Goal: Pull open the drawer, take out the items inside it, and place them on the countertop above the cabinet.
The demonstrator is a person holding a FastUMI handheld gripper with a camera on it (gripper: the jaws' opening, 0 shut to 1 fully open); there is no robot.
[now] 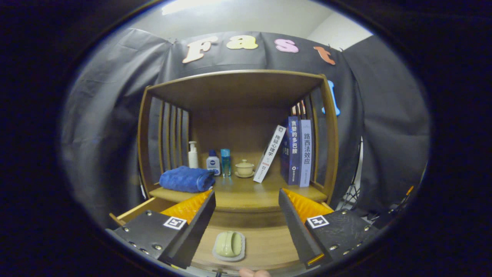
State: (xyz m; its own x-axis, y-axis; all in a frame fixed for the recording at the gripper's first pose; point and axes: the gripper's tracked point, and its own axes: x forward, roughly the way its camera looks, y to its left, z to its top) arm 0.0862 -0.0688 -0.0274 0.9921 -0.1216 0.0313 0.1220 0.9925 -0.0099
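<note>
Claw (246, 200) spread wide over soap dish (229, 246) in drawer (265, 246).

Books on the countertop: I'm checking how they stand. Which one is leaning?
The white book leans, its top tilted toward the two upright books beside the right slats. The gripper is open.

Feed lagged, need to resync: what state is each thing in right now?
Drawer: pulled open.
Soap dish: lying in the drawer, between the fingers, untouched.
Gripper: open, holding nothing.
Blue towel: rolled, on the countertop.
Lidded cup: lid on, on its saucer.
White book: leaning against the upright books.
Pump bottle: upright.
</note>
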